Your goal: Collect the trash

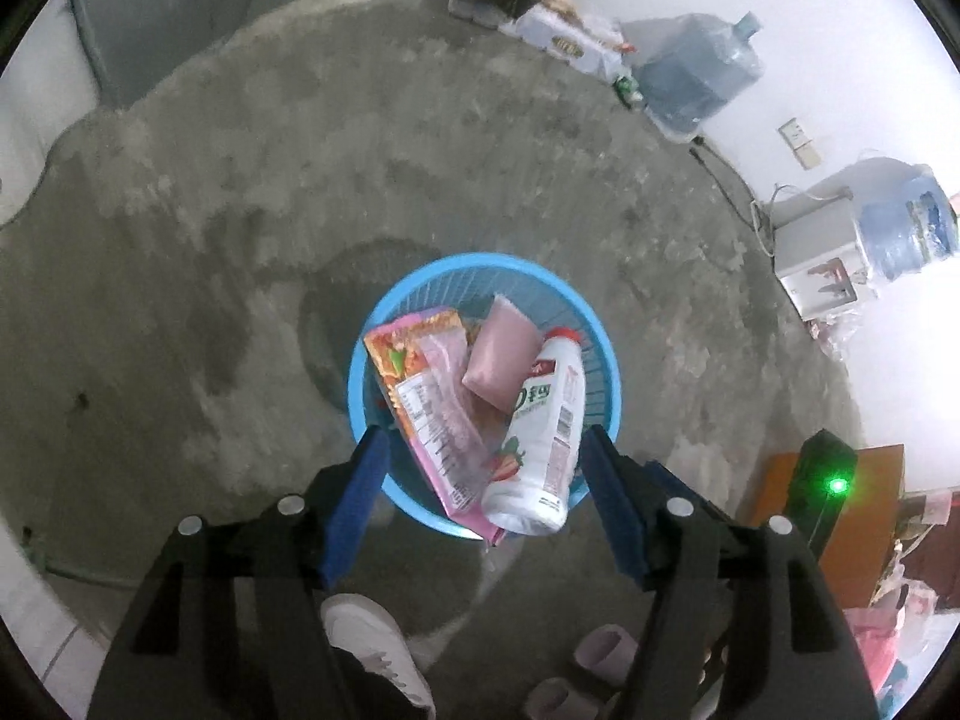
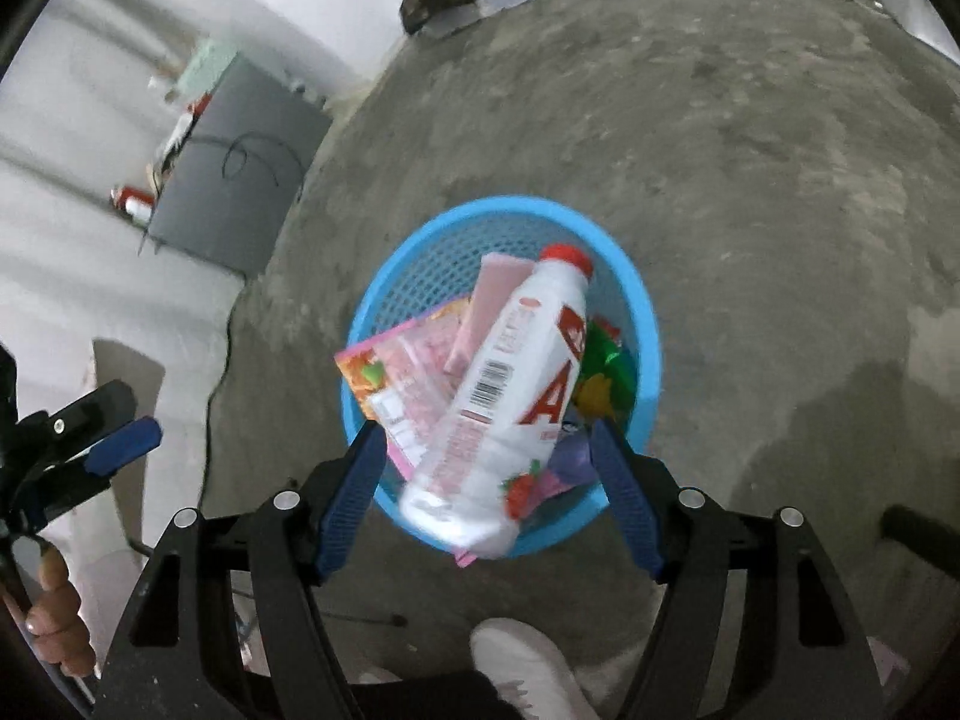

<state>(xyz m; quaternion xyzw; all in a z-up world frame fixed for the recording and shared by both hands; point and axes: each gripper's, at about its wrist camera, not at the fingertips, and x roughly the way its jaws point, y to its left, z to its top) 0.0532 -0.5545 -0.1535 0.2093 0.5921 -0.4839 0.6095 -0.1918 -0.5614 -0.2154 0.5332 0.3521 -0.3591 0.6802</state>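
**Basket loaded, both claws empty above it**

You were at the drop-off end of the collecting step. The round blue plastic mesh basket (image 1: 603, 348) stood on the bare concrete floor (image 1: 240, 240), and the trash already lay inside it: a white plastic drink bottle with a red cap (image 1: 543, 438), a flat pink snack wrapper (image 1: 429, 402) leaning over the basket's near rim, and a small pink pouch (image 1: 501, 360) behind them. A green wrapper (image 2: 606, 360) showed beside the bottle in your right view.

Your left claw (image 1: 483, 483) hung over the basket's near rim with its blue pads spread wide, gripping nothing. Your right claw (image 2: 486, 474) hung likewise, jaws wide apart and empty; the bottle beneath it looked blurred, so whether it had settled I cannot tell.

Next, I'd judge, you needed to lift clear of the basket and look for any remaining litter.
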